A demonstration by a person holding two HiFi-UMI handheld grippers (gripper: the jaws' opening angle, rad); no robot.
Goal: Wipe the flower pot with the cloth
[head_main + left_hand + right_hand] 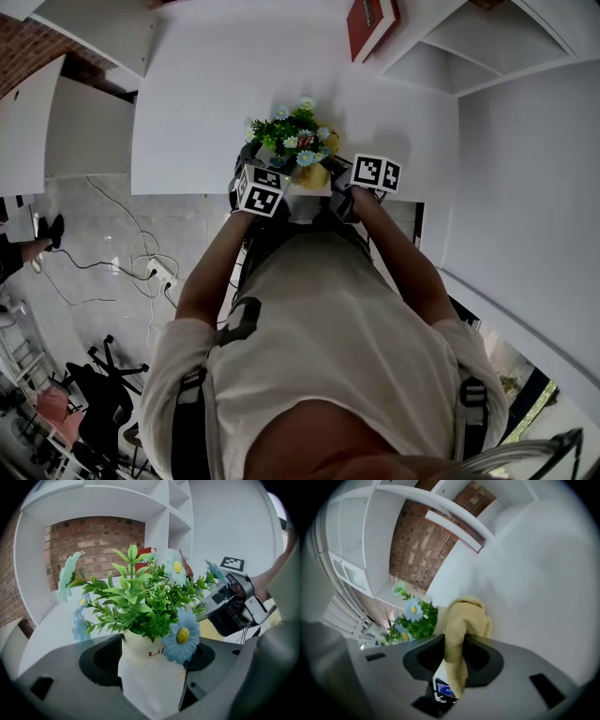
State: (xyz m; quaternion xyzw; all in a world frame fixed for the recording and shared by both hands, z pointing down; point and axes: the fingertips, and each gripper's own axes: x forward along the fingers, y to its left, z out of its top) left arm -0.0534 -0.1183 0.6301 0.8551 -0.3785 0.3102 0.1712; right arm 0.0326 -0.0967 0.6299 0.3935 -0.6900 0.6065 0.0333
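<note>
1. Flower pot, white with red lettering and filled with artificial greenery and blue daisies, sat between the jaws of the left hand-held gripper. Both jaws were clamped on its sides.
2. In the head view the pot was close in front of the person's chest, at the near edge of the white worktop. Whether its base rested on the worktop or was lifted clear could not be told.
3. Right hand-held gripper was pinched on a yellow cloth. A bunched wad stuck out past the jaw tips and a tail hung back between them.
4. Done so far, judging by the layout: pot secured in one gripper, cloth secured in the other, and the two brought together.
5. Cloth sat at the pot's right side, near the foliage. The left gripper view showed yellow just behind a daisy, next to the other gripper's body.
6. Contact between cloth and pot wall was not confirmed, because leaves and the gripper body covered that spot.
7. No dust, stain or wiped streak showed on the pot face, so how much had been wiped could not be judged.
8. Likely stage: wiping just starting or in progress on the right side.
9. Left to do, probably: wipe around the wall and the rim under the leaves, and turn the pot to reach the face covered by the left jaws.
</note>
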